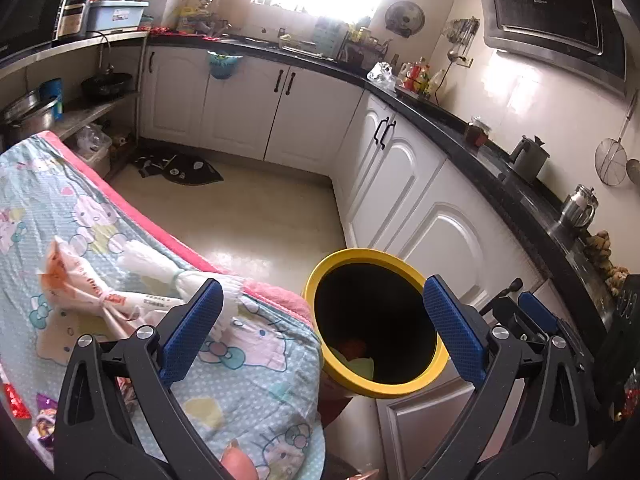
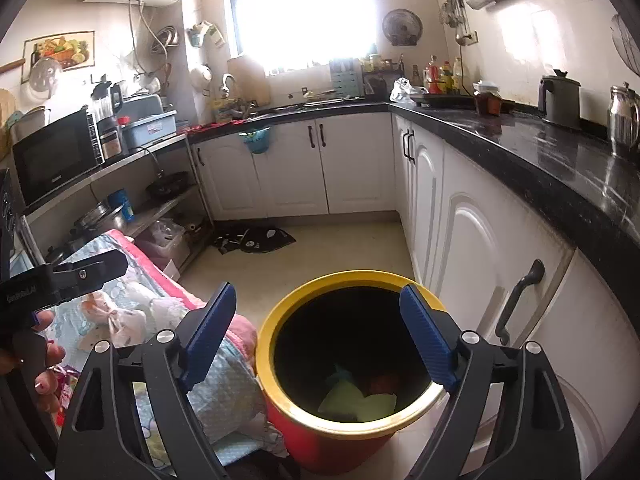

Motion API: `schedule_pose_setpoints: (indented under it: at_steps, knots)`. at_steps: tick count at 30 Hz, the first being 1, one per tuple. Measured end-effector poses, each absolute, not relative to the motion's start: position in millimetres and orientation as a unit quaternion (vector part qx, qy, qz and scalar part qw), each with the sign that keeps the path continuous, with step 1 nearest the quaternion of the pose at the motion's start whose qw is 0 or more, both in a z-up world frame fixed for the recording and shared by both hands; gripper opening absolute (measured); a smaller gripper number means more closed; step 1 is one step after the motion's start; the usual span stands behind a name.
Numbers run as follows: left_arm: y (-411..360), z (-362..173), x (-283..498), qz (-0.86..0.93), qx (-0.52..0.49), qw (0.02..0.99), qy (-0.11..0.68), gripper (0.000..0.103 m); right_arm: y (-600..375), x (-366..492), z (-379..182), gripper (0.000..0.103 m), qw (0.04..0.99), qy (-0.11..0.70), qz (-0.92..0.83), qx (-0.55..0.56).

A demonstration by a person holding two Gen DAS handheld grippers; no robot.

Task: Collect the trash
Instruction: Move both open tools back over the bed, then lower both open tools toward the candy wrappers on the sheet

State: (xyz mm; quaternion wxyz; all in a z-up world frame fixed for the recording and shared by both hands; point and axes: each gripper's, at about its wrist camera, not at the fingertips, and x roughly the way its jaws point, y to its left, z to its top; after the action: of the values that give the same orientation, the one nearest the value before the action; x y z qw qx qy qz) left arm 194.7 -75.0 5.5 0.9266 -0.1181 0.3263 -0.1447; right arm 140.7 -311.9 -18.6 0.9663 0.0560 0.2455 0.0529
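Note:
A red bin with a yellow rim (image 1: pixel 360 254) (image 2: pixel 340 278) stands on the floor beside a table draped in a cartoon-cat cloth (image 1: pixel 248 392). Inside the bin lie a yellow-green scrap (image 2: pixel 352 400) and something orange. My right gripper (image 2: pixel 320 336) hangs open over the bin's mouth with nothing between its blue pads. My left gripper (image 1: pixel 320 320) is open and empty too, straddling the table's corner and the bin's rim. On the cloth lie a white-and-orange plastic wrapper (image 1: pixel 80 284) (image 2: pixel 116 320) and a white crumpled packet (image 1: pixel 152 260). Small purple and red wrappers (image 1: pixel 44 412) sit at the table's near-left edge.
White cabinets (image 2: pixel 460 232) under a black counter (image 2: pixel 560 152) run close along the bin's right side. A dark mat (image 2: pixel 256 240) lies on the floor ahead. A metal shelf with pots and a microwave (image 2: pixel 56 156) stands at the left. A hand (image 2: pixel 44 364) holds the left gripper.

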Motion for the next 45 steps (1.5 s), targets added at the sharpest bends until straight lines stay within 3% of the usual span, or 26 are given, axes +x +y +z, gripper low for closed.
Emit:
schedule_pose_setpoints:
  at_steps: [32,45]
  knots:
    - [38,32,124,-0.053,-0.121,0.951,0.281,0.092,-211,110,6,0.087,0.955,0.232,0.184,0.005]
    - [106,28,91,0.013,-0.123,0.952,0.281,0.092,-158,94,-7,0.087,0.927,0.269,0.262,-0.010]
